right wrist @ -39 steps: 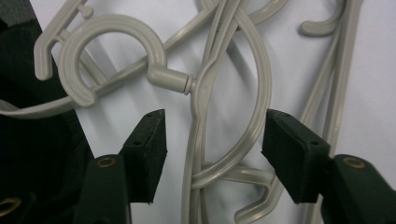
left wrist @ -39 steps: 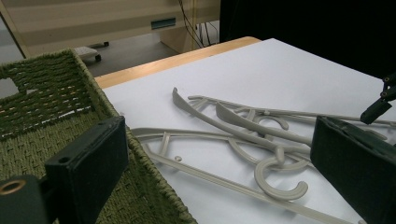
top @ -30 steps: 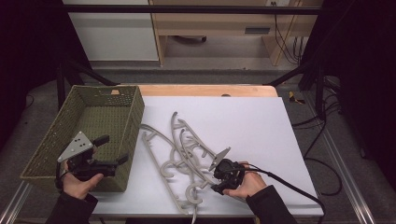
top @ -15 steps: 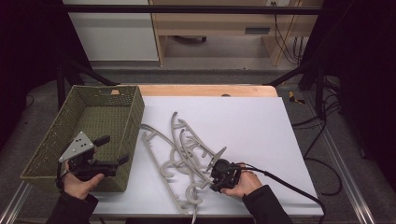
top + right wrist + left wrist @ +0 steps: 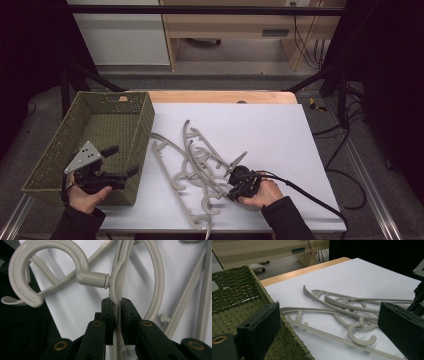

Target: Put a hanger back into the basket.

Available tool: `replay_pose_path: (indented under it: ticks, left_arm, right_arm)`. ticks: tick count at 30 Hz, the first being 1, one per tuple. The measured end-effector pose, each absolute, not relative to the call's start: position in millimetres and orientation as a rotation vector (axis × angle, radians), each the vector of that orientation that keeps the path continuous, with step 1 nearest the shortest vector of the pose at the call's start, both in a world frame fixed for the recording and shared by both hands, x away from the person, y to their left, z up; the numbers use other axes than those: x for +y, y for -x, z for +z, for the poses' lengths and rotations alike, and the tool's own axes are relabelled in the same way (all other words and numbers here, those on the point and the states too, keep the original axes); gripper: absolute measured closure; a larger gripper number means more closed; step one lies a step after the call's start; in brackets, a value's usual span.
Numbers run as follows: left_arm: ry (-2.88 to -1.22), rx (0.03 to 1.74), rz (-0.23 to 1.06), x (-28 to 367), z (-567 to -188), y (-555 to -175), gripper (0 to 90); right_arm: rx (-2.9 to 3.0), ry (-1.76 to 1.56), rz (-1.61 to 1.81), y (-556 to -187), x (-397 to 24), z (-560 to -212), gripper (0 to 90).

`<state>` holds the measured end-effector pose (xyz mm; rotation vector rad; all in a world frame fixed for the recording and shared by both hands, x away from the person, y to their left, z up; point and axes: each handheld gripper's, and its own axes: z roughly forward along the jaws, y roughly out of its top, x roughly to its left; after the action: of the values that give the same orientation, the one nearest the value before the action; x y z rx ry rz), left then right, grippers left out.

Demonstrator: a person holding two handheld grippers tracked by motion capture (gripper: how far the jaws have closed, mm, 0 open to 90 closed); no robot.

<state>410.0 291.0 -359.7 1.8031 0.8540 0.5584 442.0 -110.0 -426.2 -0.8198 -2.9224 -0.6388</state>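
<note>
White tabletop (image 5: 260, 125), high view: grey hangers (image 5: 192, 167) piled just right of green basket (image 5: 95, 140); right gripper (image 5: 234, 185) at pile's near edge. Left gripper (image 5: 329, 327) view: jaws wide, empty, beside basket. Right gripper view: jaws just closed, clamped on top hanger (image 5: 117, 287) near hook. Risk: tangled neighbours get dragged along w/ lift.

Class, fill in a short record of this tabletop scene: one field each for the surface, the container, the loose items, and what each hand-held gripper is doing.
surface: white table
container: green woven basket, at the table's left
loose items: grey plastic hangers, piled mid-table
left hand-held gripper: jaws open, over the basket's near corner
right hand-held gripper: jaws have just been closing, now clamped on a hanger's bar near its hook
</note>
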Motion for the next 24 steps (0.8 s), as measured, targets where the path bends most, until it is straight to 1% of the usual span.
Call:
replay_pose_path:
  ticks: [14,24]
  left_arm:
    - [-1.81,0.841,0.563,289,-359,-409,4.9]
    - [-1.827,0.817,0.565,285,-357,-407,5.0]
  right_arm:
    - [-2.873,0.869,-0.73,-448,-122,-411,82.8]
    - [-2.881,0.845,-0.803,-445,-136,-388,82.9]
